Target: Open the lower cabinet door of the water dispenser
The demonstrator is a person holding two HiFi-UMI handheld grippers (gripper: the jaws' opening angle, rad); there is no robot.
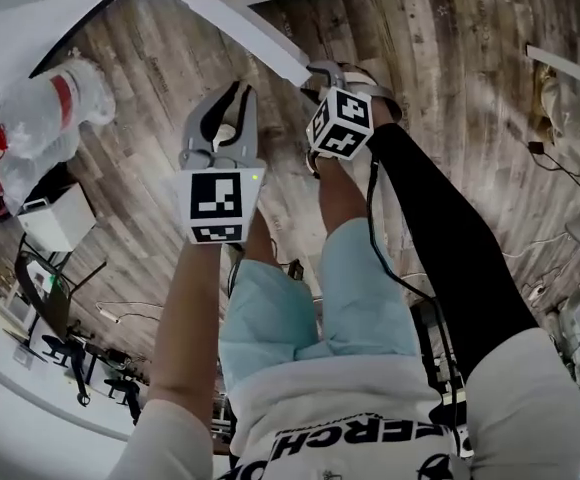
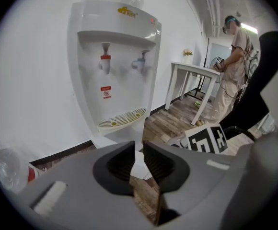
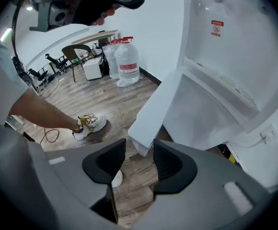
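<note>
Lower cabinet door (image 3: 151, 114), a flat white panel, stood open and angled out from the base of the white floor-standing water dispenser (image 3: 225, 56), exposing a white recess behind it. The door's free lower corner sat at the mouth of the grey right gripper (image 3: 139, 150). That gripper's fingers were spread apart and neither pad was closed on the panel. Contact between the corner and a pad could not be determined.

The grey left gripper (image 2: 139, 147) was held just beside the right one and faced the dispenser front. Its fingers were parted by a narrow gap and held nothing; a white surface and the floor showed through the gap. In the left gripper view, the dispenser carried a red tap (image 2: 105, 61), a blue tap (image 2: 140, 61) and a slotted drip tray (image 2: 122, 119) below them.

In the head view, both grippers were extended over the grey-brown wood-plank floor (image 1: 450, 88), each bearing a black-and-white marker cube (image 1: 215, 206).

Clear water bottles with red labels (image 3: 128, 61) stood against the wall, well apart from the dispenser. A white sneaker with yellow laces (image 3: 88, 123) rested on the floor near the right gripper. A white table (image 2: 191, 68) stood beyond the dispenser, with a second person (image 2: 230, 75) beside it.
</note>
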